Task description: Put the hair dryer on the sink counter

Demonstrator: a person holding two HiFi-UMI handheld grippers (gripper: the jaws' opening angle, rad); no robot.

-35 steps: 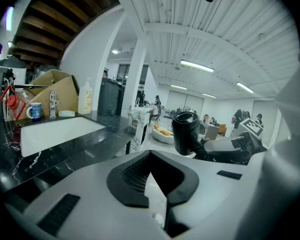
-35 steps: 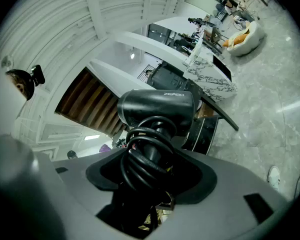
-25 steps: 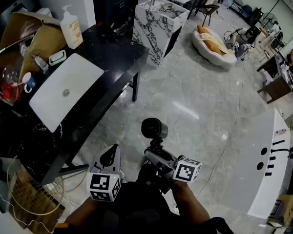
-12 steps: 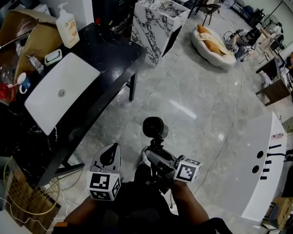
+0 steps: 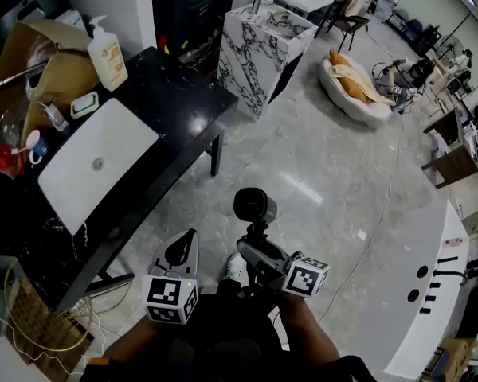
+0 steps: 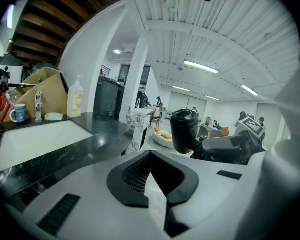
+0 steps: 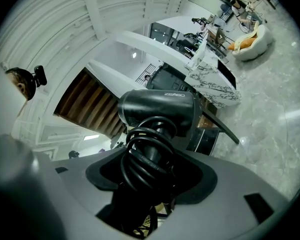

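A black hair dryer (image 5: 255,205) stands upright over the floor, its cord wound round the handle (image 7: 150,156). My right gripper (image 5: 259,251) is shut on that handle, and the barrel (image 7: 160,111) fills the right gripper view. My left gripper (image 5: 183,247) hangs just left of it, shut with nothing between its fingers. From the left gripper view, the dryer (image 6: 184,130) shows to the right. The black sink counter (image 5: 187,102) with a white basin (image 5: 95,165) lies ahead and to the left, apart from both grippers.
On the counter's far end stand a soap bottle (image 5: 107,54), a soap dish (image 5: 84,104), a cup (image 5: 33,143) and a cardboard box (image 5: 40,50). A marble pedestal (image 5: 263,38) is behind it. A white desk (image 5: 430,293) is at the right.
The dryer stays held in my right gripper and both grippers keep their pose. The view has drifted a little, so the counter sits slightly further left.
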